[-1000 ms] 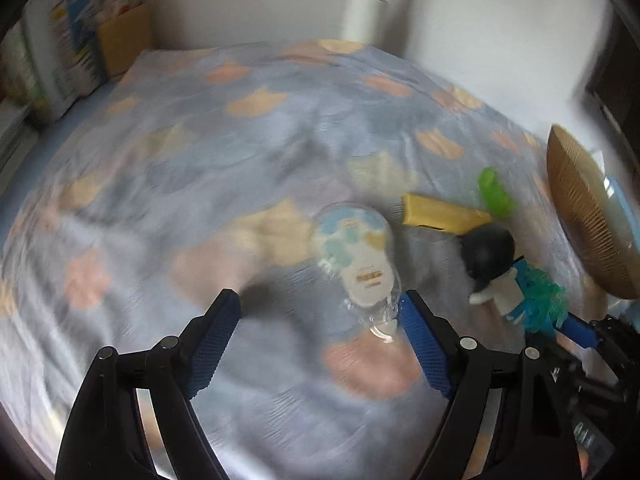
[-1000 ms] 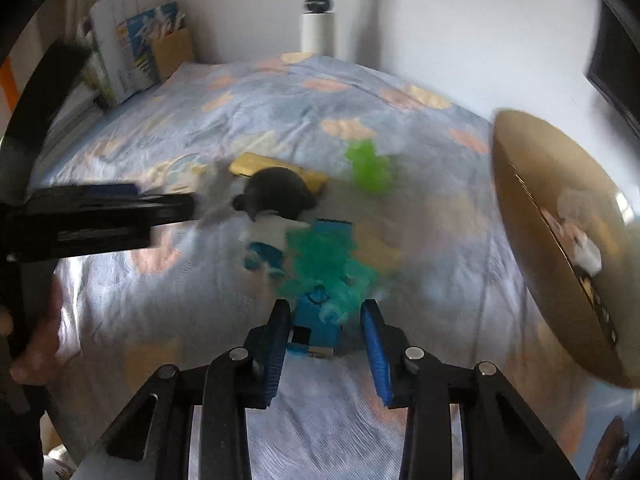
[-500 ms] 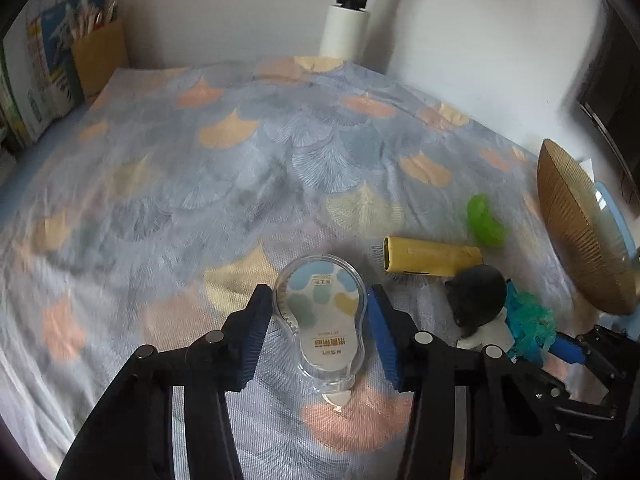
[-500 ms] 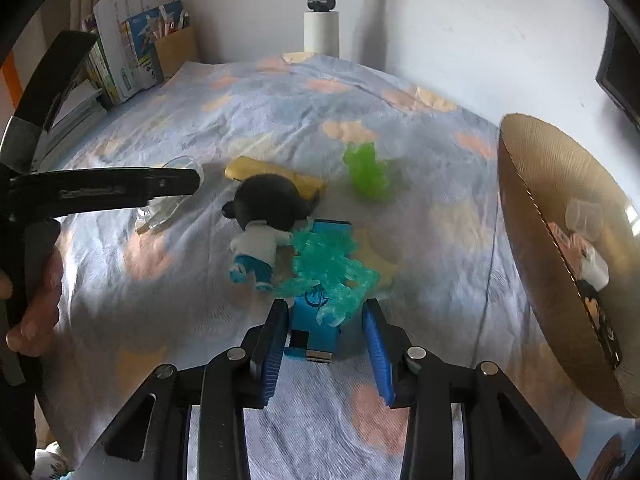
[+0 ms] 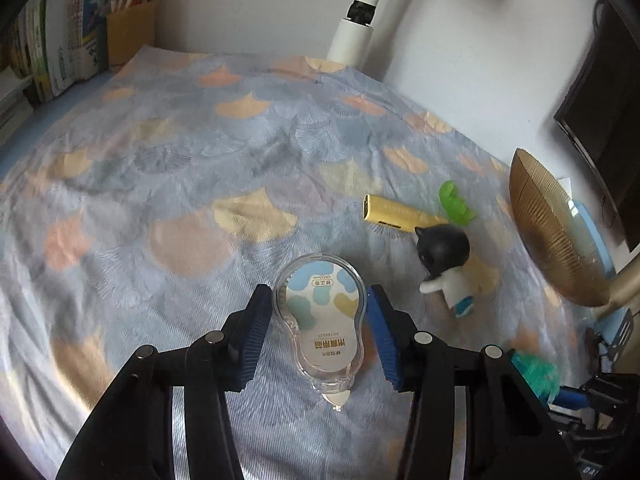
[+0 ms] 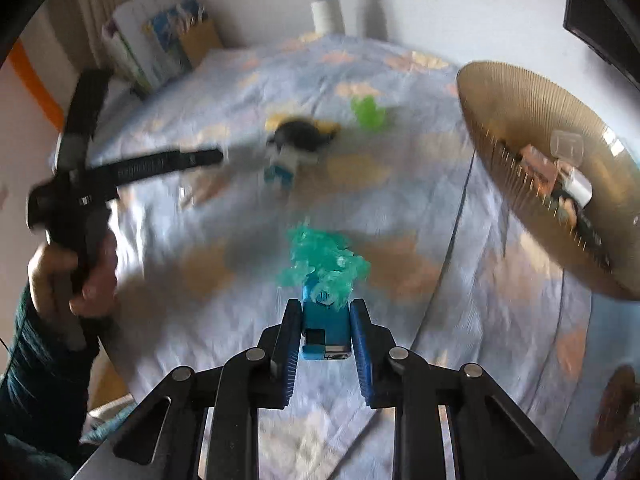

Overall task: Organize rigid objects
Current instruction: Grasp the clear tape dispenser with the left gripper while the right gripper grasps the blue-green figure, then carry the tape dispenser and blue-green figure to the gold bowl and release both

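Your left gripper (image 5: 318,336) pinches the clear teardrop-shaped plastic correction-tape case (image 5: 322,322) across its slick, light, stiff wide body on the patterned bedspread (image 5: 200,160); squeeze gently. Your right gripper (image 6: 325,340) clamps the small blue block with a teal crystal cluster (image 6: 325,320) above the cloth. Only its view shows items inside the gold ribbed bowl (image 6: 520,120).
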